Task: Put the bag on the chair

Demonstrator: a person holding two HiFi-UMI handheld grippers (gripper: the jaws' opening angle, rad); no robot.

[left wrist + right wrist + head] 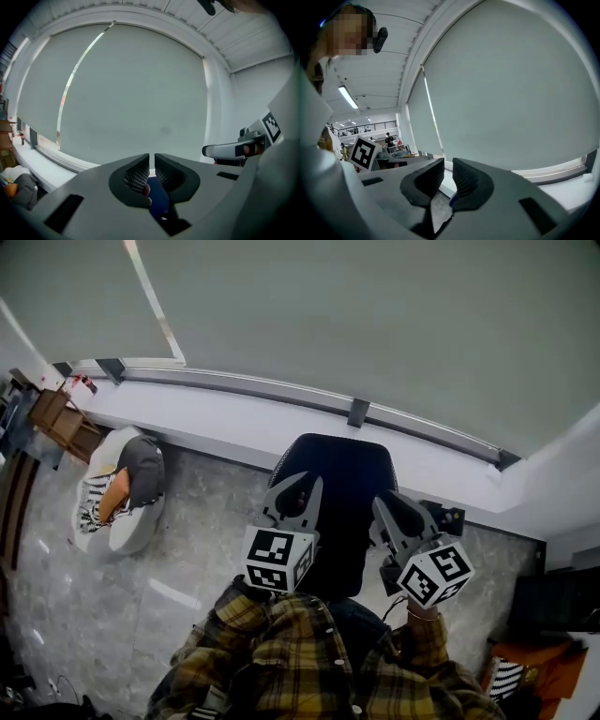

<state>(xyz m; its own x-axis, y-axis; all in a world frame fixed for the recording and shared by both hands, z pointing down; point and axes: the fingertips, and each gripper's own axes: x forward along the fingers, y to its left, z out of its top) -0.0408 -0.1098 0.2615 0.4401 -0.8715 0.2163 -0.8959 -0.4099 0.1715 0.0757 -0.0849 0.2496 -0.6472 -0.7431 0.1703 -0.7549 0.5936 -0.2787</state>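
A dark, rounded bag hangs in front of me between my two grippers, above the grey stone floor. My left gripper is at the bag's upper left and my right gripper at its upper right. In the left gripper view the jaws of the left gripper stand almost together, with a dark blue strap pinched deep between them. In the right gripper view the right gripper is closed to a narrow slit, and a blue edge of the bag shows at its inner pad. Both gripper views look up at a window blind.
A white beanbag seat with grey and orange things on it lies on the floor at the left. A long white window ledge runs along the wall ahead. Wooden furniture stands far left, and dark and orange items sit at the lower right.
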